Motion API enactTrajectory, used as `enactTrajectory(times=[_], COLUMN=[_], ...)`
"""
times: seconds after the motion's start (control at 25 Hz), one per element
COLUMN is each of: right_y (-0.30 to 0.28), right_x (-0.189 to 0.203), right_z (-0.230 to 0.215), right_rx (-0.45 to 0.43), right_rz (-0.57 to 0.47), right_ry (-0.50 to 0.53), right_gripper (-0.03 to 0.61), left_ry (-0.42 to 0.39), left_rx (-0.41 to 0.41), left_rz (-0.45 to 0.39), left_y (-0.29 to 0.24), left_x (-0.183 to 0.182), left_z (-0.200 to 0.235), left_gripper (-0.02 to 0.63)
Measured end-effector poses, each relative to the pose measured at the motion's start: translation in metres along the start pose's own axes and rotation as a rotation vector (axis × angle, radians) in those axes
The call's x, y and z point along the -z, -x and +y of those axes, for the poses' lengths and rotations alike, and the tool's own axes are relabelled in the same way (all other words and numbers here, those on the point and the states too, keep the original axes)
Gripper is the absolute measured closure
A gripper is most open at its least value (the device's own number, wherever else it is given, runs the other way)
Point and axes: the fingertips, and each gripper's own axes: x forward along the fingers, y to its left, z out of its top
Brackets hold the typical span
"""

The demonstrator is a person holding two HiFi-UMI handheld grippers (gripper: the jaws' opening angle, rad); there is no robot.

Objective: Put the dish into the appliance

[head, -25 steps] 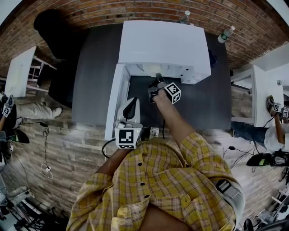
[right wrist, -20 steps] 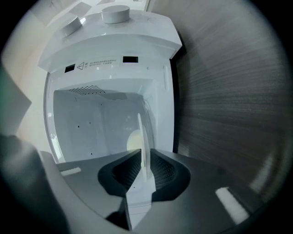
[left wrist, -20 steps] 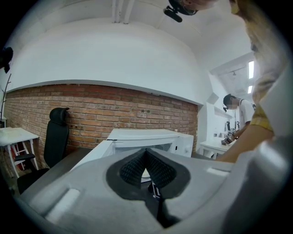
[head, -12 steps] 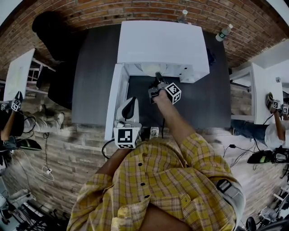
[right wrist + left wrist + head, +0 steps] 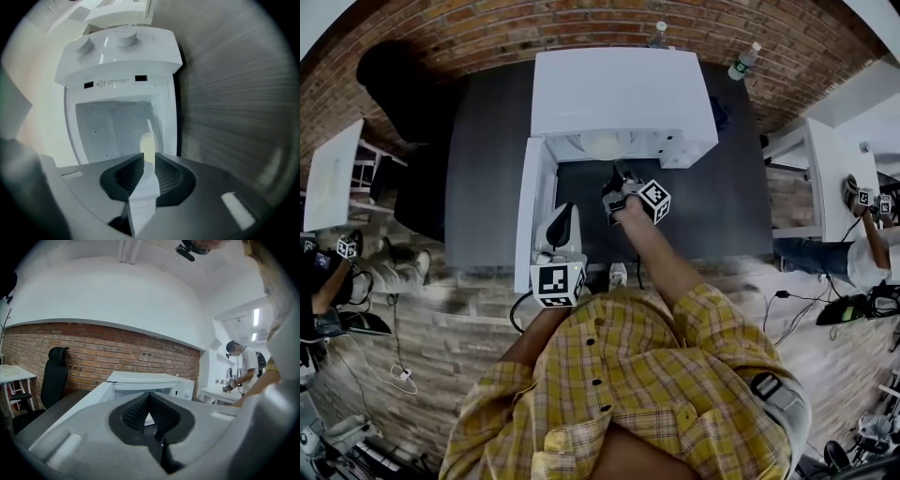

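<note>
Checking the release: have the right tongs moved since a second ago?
Yes. The right tongs have backed slightly away from the white appliance, toward the person, leaving the dish inside; their jaws are closing with nothing between them.

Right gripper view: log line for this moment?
right gripper: jaws closing, empty | dish: inside appliance | door: open | left gripper: shut, empty

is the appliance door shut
No, the door of the white appliance is swung open to the left in the head view, leaving the inside in plain sight.
</note>
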Motion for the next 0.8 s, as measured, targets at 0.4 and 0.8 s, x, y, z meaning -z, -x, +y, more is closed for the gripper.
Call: enactTrajectory(times=[0.4,0.8], right_y=[0.037,0.083], right_x=[0.014,0.053], right_z=[0.041,0.099], right_rx=[-0.049,-0.132], right_rz=[0.079,0.147], right_ry=[0.147,0.255], right_gripper=[0.588,0.588], left_ry=[0.011,0.025], left_rx=[0.043,0.071], left_rz=[-0.016,-0.017], left_y=[0.002,0.008], left_x=[-0.001,0.000], left_z=[-0.010,-0.020], left_gripper=[0.617,0.617])
